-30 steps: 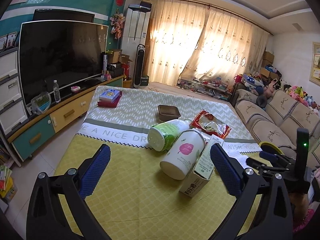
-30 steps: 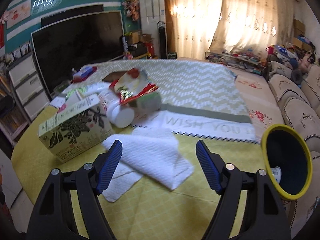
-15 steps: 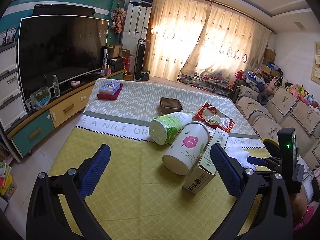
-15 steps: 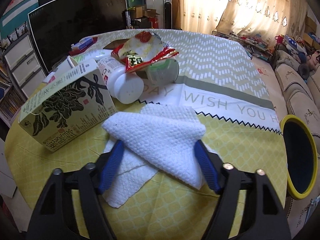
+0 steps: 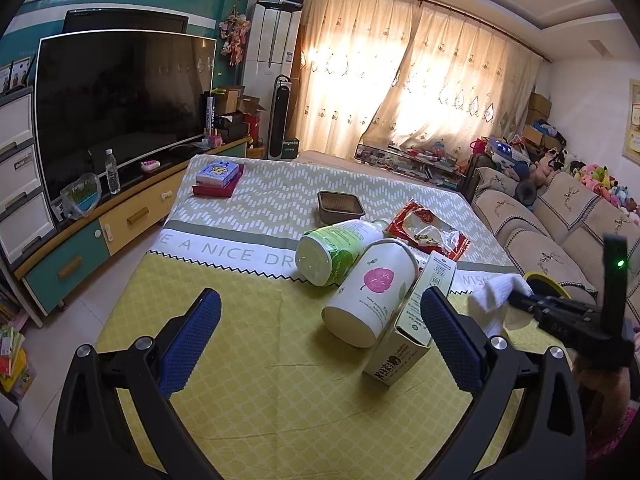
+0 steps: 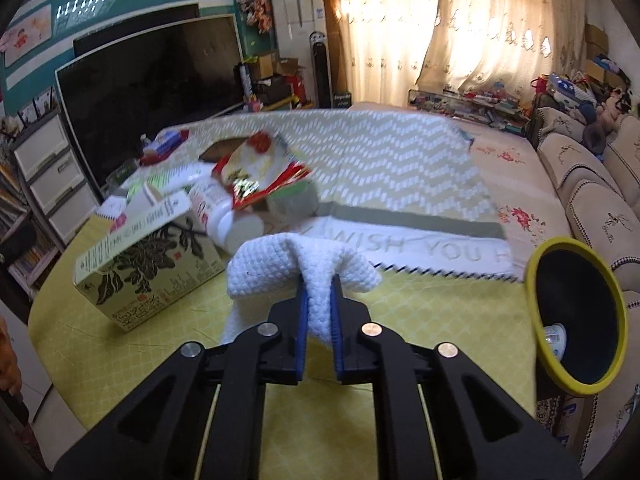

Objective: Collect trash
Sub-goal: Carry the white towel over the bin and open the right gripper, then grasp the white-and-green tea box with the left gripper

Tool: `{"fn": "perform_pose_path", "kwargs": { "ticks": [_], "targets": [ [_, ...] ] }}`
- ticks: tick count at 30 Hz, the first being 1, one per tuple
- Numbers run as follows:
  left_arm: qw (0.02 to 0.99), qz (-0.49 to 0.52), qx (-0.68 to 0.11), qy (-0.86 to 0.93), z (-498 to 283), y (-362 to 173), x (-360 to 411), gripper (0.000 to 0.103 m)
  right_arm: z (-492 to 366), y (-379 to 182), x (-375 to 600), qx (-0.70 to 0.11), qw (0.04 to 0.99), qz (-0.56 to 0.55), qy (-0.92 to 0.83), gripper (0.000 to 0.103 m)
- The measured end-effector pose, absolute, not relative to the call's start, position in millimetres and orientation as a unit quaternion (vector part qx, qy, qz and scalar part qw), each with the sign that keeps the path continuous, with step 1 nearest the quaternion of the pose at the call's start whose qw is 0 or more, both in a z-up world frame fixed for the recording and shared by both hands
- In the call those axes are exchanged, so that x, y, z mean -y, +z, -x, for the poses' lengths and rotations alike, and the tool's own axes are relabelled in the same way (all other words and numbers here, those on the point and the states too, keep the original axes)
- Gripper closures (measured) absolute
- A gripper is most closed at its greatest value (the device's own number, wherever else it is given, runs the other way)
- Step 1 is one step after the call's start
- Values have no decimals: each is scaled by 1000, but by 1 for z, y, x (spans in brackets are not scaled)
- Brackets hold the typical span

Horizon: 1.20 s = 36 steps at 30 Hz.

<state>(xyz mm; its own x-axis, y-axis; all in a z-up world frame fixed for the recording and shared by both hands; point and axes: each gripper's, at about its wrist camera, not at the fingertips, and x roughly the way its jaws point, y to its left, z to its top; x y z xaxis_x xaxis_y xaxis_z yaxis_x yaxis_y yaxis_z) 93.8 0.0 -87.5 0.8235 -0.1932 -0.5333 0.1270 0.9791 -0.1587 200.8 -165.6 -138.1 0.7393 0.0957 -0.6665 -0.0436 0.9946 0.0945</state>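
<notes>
White paper towel (image 6: 308,268): waffle-textured, crumpled, bunched into peak, folds draping to either side; near table edge, over yellow tablecloth (image 6: 420,312). Right gripper (image 6: 319,296) clamped tight on its middle, blue pads pinching fold. Just left of towel: green-printed carton (image 6: 148,268) on its side. Behind: white bottle (image 6: 236,224) lying down, red snack wrapper (image 6: 260,172) on top. Yellow-rimmed dark bin (image 6: 576,320) at right, off table. Left gripper (image 5: 320,328) wide open, holding nothing, above cloth facing bottles.
</notes>
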Motion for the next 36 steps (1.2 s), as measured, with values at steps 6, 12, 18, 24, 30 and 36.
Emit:
{"fn": "perform_pose_path", "kwargs": {
  "ticks": [6,12,18,24,30,36],
  "targets": [
    [951,52,-291,-91,-96,-89,10,5,-175,-114,226,-310,948,-71,-31,93],
    [951,40,-292,-98,-97,-89,22,5,-156,-109,302,-283,945,-106,-125,93],
    [949,30,-294,-109,-98,-88,35,5,-146,-123,365,-278,929,-123,-211,91],
    [947,21,-295,-123,-99,-88,47,5,-153,-141,396,-284,915,-117,-261,57],
    [945,7,-295,-140,-98,-88,59,5,-149,-151,396,-282,915,-125,-258,56],
    [941,-7,-296,-161,-99,-94,70,5,-150,-147,375,-278,923,-118,-240,53]
  ]
}}
